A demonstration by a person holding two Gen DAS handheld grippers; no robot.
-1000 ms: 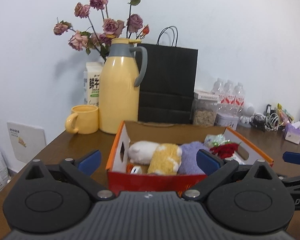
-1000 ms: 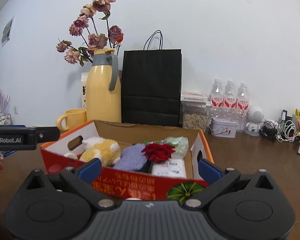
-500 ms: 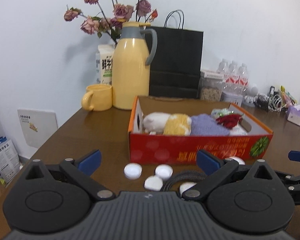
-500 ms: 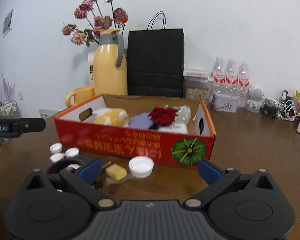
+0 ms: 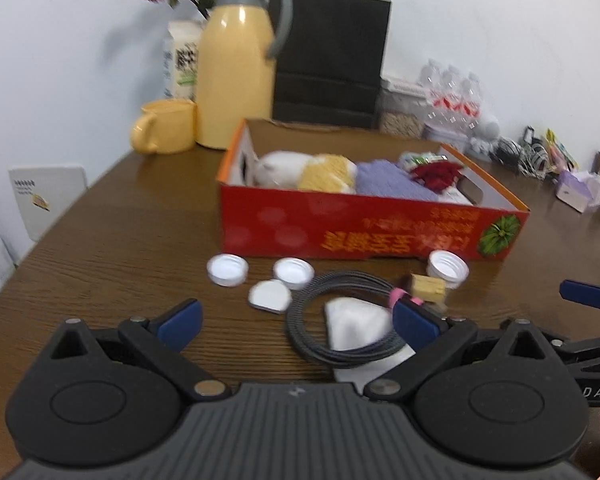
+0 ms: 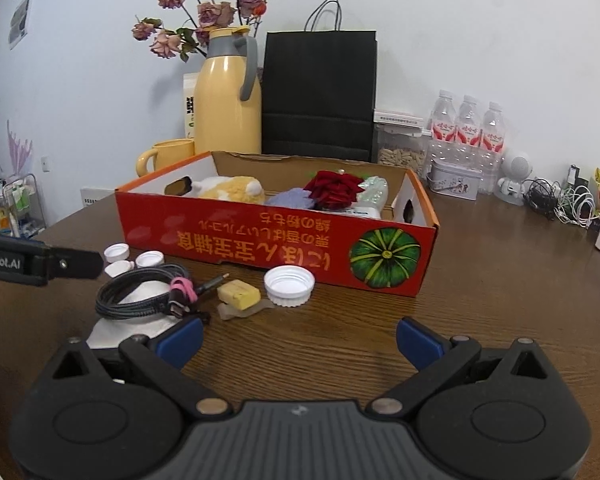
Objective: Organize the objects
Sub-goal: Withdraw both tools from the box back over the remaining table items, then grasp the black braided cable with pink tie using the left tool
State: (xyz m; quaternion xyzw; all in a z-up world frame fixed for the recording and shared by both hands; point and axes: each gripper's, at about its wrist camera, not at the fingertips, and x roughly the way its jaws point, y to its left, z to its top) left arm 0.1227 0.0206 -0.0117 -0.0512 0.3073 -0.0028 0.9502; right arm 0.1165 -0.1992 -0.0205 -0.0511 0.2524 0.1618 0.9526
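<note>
- Bare brown surface [image 6: 480, 280] fills the lower right of the right wrist view; in the left wrist view its left edge runs along the left of the frame, with bare wood beside it.
- Our left tool [image 5: 296, 322] hovers low at centre bottom, jaws spread wide and gripping nothing, over the coiled cable [image 5: 340, 316] and white tissue [image 5: 354, 322].
- Our right tool [image 6: 298, 338] also hovers wide open and empty over bare wood at lower centre.
- The red box [image 6: 276, 248] sits mid-frame, holding a plush toy [image 6: 232, 188], purple cloth [image 6: 290, 199] and red flower [image 6: 334, 188].
- Just before the box lie three small white caps [image 5: 228, 269], a larger cap [image 6: 289, 285] and a yellow block [image 6: 238, 293].
</note>
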